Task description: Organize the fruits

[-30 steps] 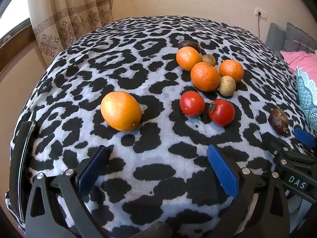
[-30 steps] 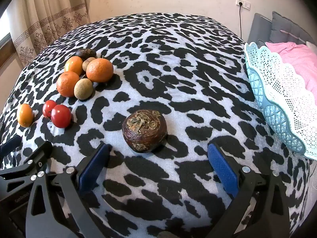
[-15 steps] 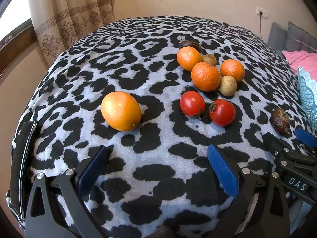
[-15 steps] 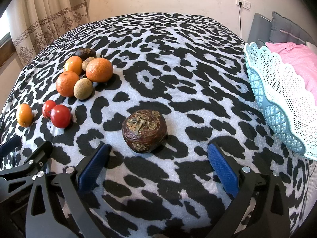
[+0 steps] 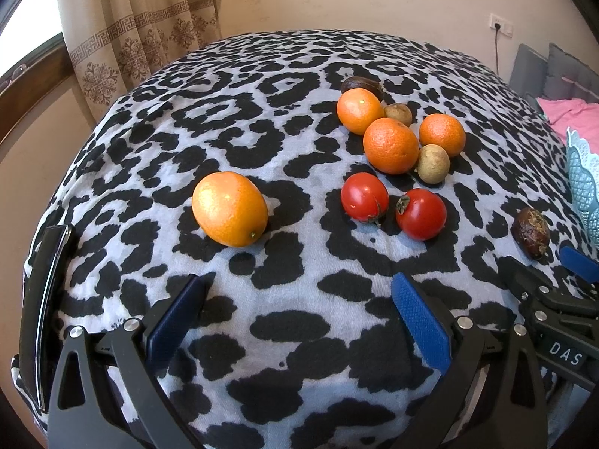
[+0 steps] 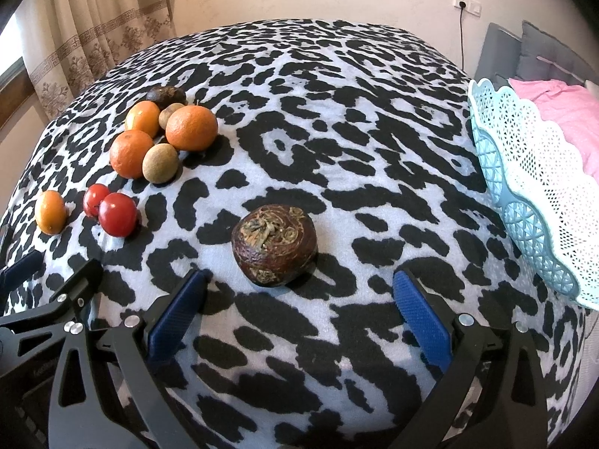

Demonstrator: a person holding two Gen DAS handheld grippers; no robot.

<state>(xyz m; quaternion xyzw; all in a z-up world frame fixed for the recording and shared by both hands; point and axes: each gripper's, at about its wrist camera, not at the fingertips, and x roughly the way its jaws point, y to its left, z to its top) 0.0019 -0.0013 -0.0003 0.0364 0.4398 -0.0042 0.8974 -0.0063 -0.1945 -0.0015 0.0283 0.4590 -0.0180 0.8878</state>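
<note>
Turquoise lattice basket (image 6: 531,202) sits apart from fruit.

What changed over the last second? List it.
Almost nothing. The left wrist view drifted slightly left, so less of the basket shows. Nothing was grasped or released. Both grippers, left and right, stay open; the dark brown fruit and other fruits lie unmoved.

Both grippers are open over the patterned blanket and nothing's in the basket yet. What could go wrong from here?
1. The brown wrinkled fruit lies left of centre between the right gripper's open fingers; closing may nudge it away.
2. The two tomatoes look soft; a hard squeeze could bruise them.
3. The basket sits at the blanket's right edge; a dropped round fruit might roll off.
</note>
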